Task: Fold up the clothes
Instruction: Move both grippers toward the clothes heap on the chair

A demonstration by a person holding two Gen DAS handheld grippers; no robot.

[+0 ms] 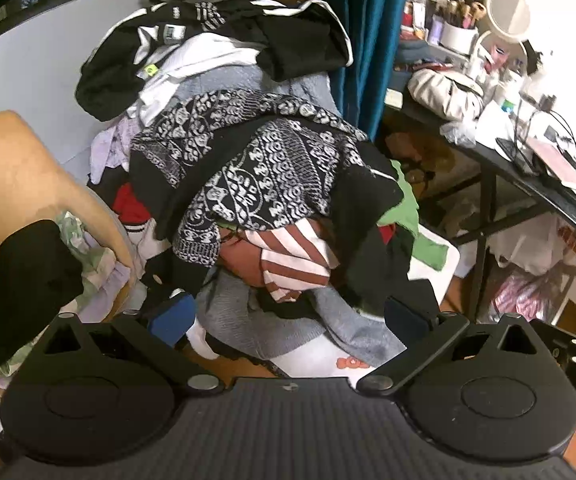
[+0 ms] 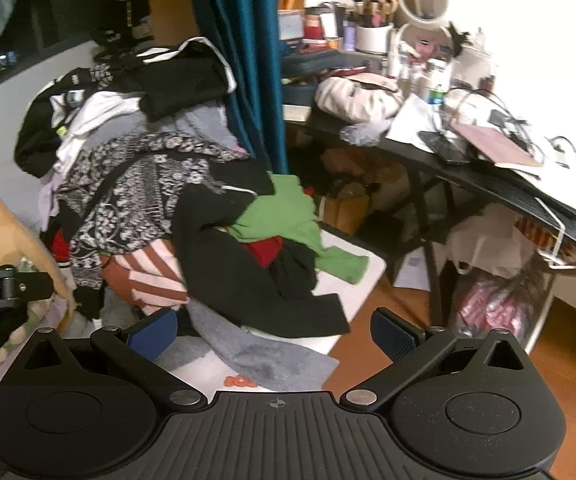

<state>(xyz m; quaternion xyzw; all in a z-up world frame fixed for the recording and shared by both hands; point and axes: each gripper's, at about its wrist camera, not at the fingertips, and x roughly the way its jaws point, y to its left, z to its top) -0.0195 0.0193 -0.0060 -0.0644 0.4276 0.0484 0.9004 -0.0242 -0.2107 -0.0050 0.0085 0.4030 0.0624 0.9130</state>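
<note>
Nearest each camera is its own gripper: the left gripper (image 1: 285, 316) and the right gripper (image 2: 273, 334) both have their blue pads spread wide with nothing between them, hanging just over the near edge of the heap. The clothes (image 1: 255, 184) lie as 1 tangled, unfolded pile on a white tabletop (image 2: 362, 276), with a grey knit (image 1: 328, 328) closest, a striped piece (image 1: 296, 256) above it, a black-and-white patterned garment (image 1: 263, 160) draped across the middle, a green top (image 2: 288, 216) on the right side and a black jacket (image 1: 296, 40) at the back. A few pieces sit apart on a wooden chair (image 1: 11, 168) at the left, though whether those are folded I cannot tell. The main risk, as I judge it, is layering: pinching any piece low in the heap would likely drag its neighbours along, and the green top and black cloth already hang near the tabletop's right edge, so a tug could tip them to the floor (image 2: 408, 320). A cluttered desk (image 2: 448, 160) stands close on the right, and a wide swing could catch its cables. Both grippers point forward and slightly down, side by side, the left one's body showing at the left edge of the right view.
</note>
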